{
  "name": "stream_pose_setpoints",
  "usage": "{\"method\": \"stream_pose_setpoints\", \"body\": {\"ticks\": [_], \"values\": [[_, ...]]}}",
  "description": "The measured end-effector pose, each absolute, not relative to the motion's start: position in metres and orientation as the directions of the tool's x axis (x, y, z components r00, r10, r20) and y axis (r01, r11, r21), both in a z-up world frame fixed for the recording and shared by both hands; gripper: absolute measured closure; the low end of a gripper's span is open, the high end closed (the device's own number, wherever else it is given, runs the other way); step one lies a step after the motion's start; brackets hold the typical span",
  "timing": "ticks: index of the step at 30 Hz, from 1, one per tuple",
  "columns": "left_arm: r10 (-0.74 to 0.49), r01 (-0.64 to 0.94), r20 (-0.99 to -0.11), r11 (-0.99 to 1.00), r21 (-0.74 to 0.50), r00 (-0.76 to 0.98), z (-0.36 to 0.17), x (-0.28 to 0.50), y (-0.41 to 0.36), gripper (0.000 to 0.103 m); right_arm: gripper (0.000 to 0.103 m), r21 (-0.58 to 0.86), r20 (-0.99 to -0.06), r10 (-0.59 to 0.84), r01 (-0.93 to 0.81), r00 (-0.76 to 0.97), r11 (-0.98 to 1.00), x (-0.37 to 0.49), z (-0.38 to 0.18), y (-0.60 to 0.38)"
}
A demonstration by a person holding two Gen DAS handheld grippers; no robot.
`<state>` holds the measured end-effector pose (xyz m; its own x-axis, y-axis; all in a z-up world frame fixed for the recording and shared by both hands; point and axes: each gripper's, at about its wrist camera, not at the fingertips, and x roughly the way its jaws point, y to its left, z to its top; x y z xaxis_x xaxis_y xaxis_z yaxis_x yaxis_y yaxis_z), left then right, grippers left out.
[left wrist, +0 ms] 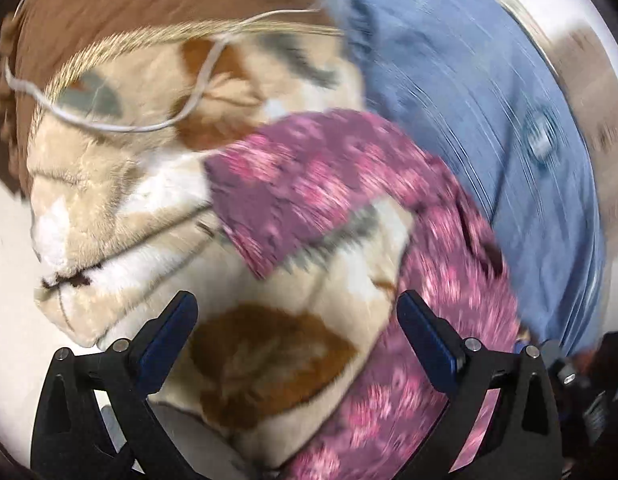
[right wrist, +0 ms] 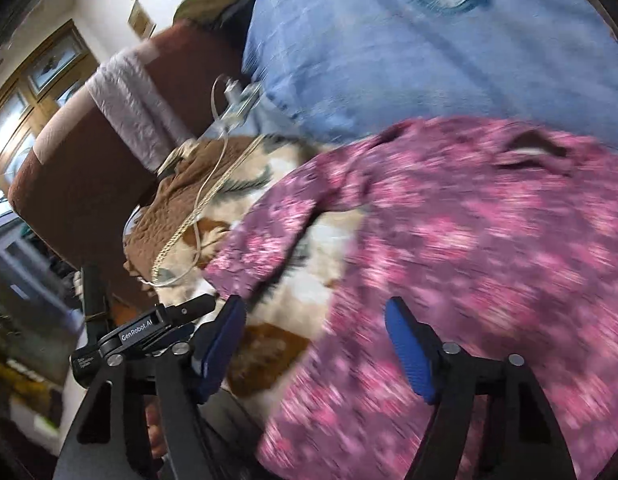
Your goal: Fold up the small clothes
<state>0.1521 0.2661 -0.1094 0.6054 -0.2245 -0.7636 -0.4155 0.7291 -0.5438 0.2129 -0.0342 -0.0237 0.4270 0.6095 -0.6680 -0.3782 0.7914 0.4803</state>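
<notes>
1. The pink flowered garment lies spread on the plush blanket, in front of blue jeans. My left gripper and right gripper both stand with fingers apart, holding nothing.
2. I risk pinching the blanket along with the cloth, or snagging the white cord.
3. Both views are smeared; I cannot make out the garment's hems or far edge.

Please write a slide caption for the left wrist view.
Open left tool above a pink floral garment on a plush blanket.
</notes>
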Motion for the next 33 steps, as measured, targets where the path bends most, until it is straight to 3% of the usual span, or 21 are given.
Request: {"method": "stream_pose_setpoints", "body": {"ticks": [5,12,14,16,18,19,20,21,25,29,33], "values": [[-0.302,-0.453,-0.730,0.622,-0.638,0.613,-0.135,0.173,0.288,0.003,0.039,0.590,-0.673,0.690,-0.371,0.266,0.717,0.266,-0.063,0.027],[-0.377,-0.457,-0.669,0.512,-0.727,0.641,-0.167,0.185,0.296,0.019,0.047,0.638,-0.717,0.684,-0.267,0.136,0.722,0.321,-0.120,0.079],[-0.384,-0.452,-0.643,0.478,-0.753,0.663,-0.170,0.184,0.301,0.023,0.056,0.657,-0.715,0.691,-0.240,0.104,0.715,0.332,-0.132,0.088],[-0.382,-0.441,-0.629,0.474,-0.762,0.677,-0.167,0.184,0.302,0.038,0.061,0.672,-0.711,0.699,-0.222,0.074,0.707,0.336,-0.141,0.098],[-0.387,-0.430,-0.634,0.494,-0.756,0.670,-0.165,0.187,0.300,0.077,0.061,0.675,-0.709,0.703,-0.244,0.049,0.697,0.339,-0.147,0.110],[-0.387,-0.435,-0.643,0.501,-0.748,0.661,-0.166,0.189,0.299,0.083,0.069,0.668,-0.718,0.695,-0.235,0.043,0.706,0.340,-0.154,0.115],[-0.387,-0.440,-0.647,0.500,-0.746,0.657,-0.167,0.190,0.299,0.092,0.086,0.669,-0.722,0.691,-0.218,0.039,0.711,0.343,-0.158,0.116],[-0.398,-0.427,-0.629,0.488,-0.761,0.667,-0.166,0.187,0.299,0.100,0.097,0.683,-0.713,0.700,-0.200,0.026,0.703,0.343,-0.161,0.117],[-0.434,-0.316,-0.529,0.472,-0.823,0.729,-0.128,0.165,0.291,0.101,0.101,0.708,-0.668,0.742,-0.263,0.051,0.655,0.329,-0.120,0.104],[-0.550,-0.154,-0.418,0.462,-0.874,0.723,-0.069,0.140,0.254,0.101,0.101,0.677,-0.642,0.758,-0.383,0.110,0.629,0.302,-0.043,0.062],[-0.662,-0.003,-0.360,0.476,-0.879,0.658,-0.023,0.128,0.191,0.101,0.101,0.644,-0.636,0.752,-0.416,0.176,0.642,0.275,0.006,-0.005]]}}
